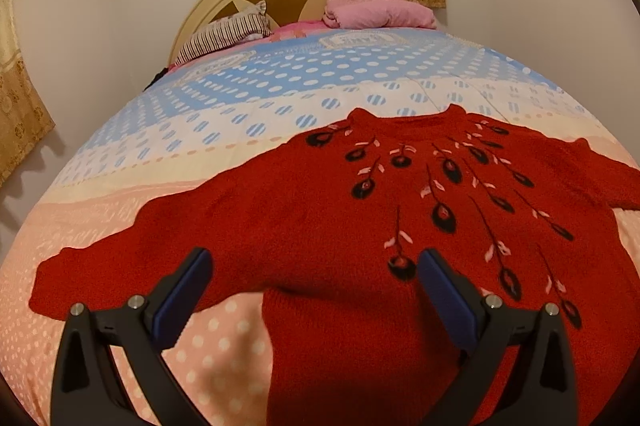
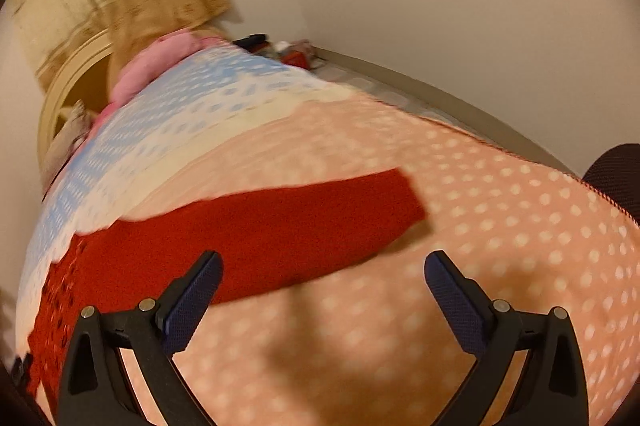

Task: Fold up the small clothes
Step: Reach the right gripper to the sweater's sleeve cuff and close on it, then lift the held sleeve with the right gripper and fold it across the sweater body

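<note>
A red knitted sweater (image 1: 304,226) with black and pink flower embroidery lies flat, front up, on the bed, sleeves spread to both sides. My left gripper (image 1: 316,266) is open and empty, hovering over the sweater's left armpit area. In the right wrist view the sweater's right sleeve (image 2: 288,226) stretches out over the bedspread. My right gripper (image 2: 322,272) is open and empty, just above the sleeve's lower edge, its left finger (image 2: 196,290) over the red cloth. That view is blurred.
The bed (image 1: 160,154) has a blue, cream and pink dotted bedspread. A striped pillow (image 1: 228,34) and a pink folded blanket (image 1: 376,12) lie by the headboard. Curtains hang behind. A dark chair (image 2: 616,170) stands at the bed's right edge.
</note>
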A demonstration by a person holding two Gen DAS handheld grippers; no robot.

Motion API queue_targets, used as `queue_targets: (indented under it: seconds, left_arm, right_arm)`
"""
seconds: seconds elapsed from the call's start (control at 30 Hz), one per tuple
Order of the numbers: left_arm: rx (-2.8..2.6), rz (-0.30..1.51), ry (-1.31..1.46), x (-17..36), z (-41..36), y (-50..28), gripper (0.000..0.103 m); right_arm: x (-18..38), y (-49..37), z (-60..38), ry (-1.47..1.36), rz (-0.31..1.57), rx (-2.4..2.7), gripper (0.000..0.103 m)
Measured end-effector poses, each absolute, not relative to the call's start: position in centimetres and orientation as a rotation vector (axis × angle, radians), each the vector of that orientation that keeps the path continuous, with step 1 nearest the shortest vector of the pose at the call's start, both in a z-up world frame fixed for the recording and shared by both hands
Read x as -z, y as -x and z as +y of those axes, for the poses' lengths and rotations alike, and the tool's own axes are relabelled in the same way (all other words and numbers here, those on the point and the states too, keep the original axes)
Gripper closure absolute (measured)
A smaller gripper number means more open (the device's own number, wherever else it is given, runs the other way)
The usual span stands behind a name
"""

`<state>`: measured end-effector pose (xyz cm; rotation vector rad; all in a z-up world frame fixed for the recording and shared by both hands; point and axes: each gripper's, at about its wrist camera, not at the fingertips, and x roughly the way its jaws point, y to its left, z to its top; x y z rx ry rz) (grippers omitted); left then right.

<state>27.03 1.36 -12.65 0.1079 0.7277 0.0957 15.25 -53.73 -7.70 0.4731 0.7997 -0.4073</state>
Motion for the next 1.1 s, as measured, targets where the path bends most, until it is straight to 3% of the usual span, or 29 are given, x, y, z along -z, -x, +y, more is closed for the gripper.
queue_targets:
  seconds: [0.3, 0.37, 0.4, 0.47, 0.5, 0.63, 1.1]
  left_arm:
    - [-0.098, 0.774, -0.086, 14.2, 1.7, -28.5, 0.0]
    - [-0.096, 0.773, -0.087, 14.2, 1.7, -28.5, 0.0]
    - [-0.095, 0.77, -0.086, 14.1, 1.7, -28.4, 0.0]
    - [-0.09, 0.767, -0.078, 14.0, 1.8, -28.3, 0.0]
    - [-0.088, 0.765, -0.074, 14.0, 1.9, -28.3, 0.0]
    - [-0.08, 0.761, -0.058, 13.6, 2.2, -27.9, 0.0]
    - [-0.055, 0.724, 0.006, 12.4, 3.6, -26.5, 0.0]
  right_arm:
    - [9.3, -17.1, -59.4, -0.637, 0.826, 0.413, 0.031]
    - [9.6, -17.6, -59.2, -0.662, 0.837, 0.376, 0.05]
    - [9.6, -17.8, -58.9, -0.657, 0.838, 0.368, 0.055]
    - [9.5, -18.3, -58.0, -0.634, 0.844, 0.354, 0.082]
    - [9.4, -18.4, -57.7, -0.628, 0.843, 0.355, 0.087]
    - [8.1, -18.4, -57.2, -0.61, 0.807, 0.368, 0.097]
    - [-3.1, -22.5, -50.4, -0.404, 0.651, 0.265, 0.097]
